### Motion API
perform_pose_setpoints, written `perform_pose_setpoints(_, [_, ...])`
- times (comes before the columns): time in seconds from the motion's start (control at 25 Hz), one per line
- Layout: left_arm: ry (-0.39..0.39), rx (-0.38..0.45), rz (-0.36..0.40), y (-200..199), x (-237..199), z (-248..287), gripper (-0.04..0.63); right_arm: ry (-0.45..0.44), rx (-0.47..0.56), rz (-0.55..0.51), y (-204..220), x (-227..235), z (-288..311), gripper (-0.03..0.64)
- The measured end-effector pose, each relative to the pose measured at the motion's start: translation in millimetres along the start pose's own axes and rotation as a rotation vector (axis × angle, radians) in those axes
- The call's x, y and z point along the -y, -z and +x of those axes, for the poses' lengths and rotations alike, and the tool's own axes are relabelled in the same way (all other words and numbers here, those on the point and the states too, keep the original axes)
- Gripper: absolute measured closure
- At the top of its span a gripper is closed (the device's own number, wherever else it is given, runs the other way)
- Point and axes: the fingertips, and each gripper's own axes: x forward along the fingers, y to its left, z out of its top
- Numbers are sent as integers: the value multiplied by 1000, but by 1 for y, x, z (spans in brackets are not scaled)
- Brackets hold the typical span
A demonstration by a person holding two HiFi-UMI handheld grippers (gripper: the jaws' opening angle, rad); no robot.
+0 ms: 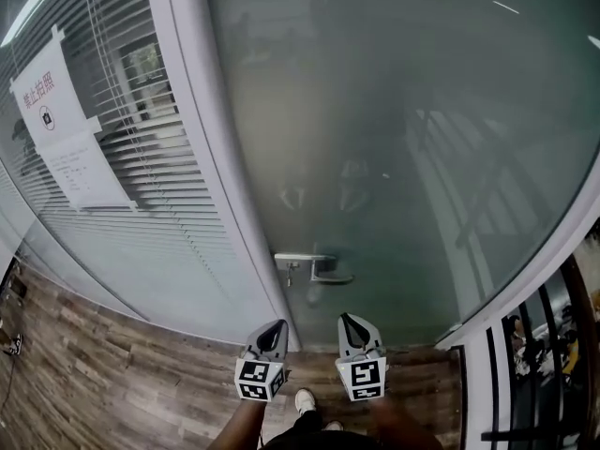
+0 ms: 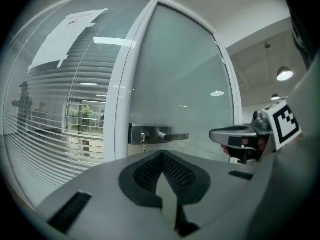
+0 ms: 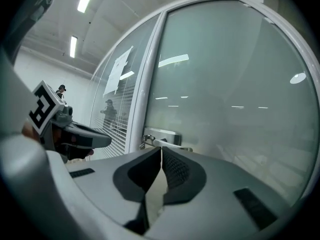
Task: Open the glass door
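Observation:
The frosted glass door (image 1: 394, 157) stands shut straight ahead, with a silver lever handle (image 1: 322, 268) on a lock plate at its left edge. My left gripper (image 1: 274, 329) and right gripper (image 1: 350, 322) hover side by side just short of the door, below the handle and apart from it. Both are shut with nothing between the jaws. In the left gripper view the handle (image 2: 169, 135) lies just beyond the closed tips (image 2: 162, 154), and the right gripper (image 2: 239, 134) shows alongside. In the right gripper view the handle (image 3: 167, 144) sits right past the tips (image 3: 161, 150).
A white door post (image 1: 220, 157) separates the door from a glass partition with blinds (image 1: 141, 157), which carries paper notices (image 1: 66, 129). Wood-plank floor (image 1: 112, 382) lies below, with the person's shoe (image 1: 305, 400) on it. A dark railing (image 1: 534, 373) runs at the right.

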Motion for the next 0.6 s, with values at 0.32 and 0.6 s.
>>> perform_pose_setpoints(0.32, [18,19,28,-5,-26,45,597,-112,-127,-230,-12,4,71,575])
perform_pose_setpoints(0.6, [44,-1,17,-2,-35,66,597,-323,-340,-719,4,0,106,482])
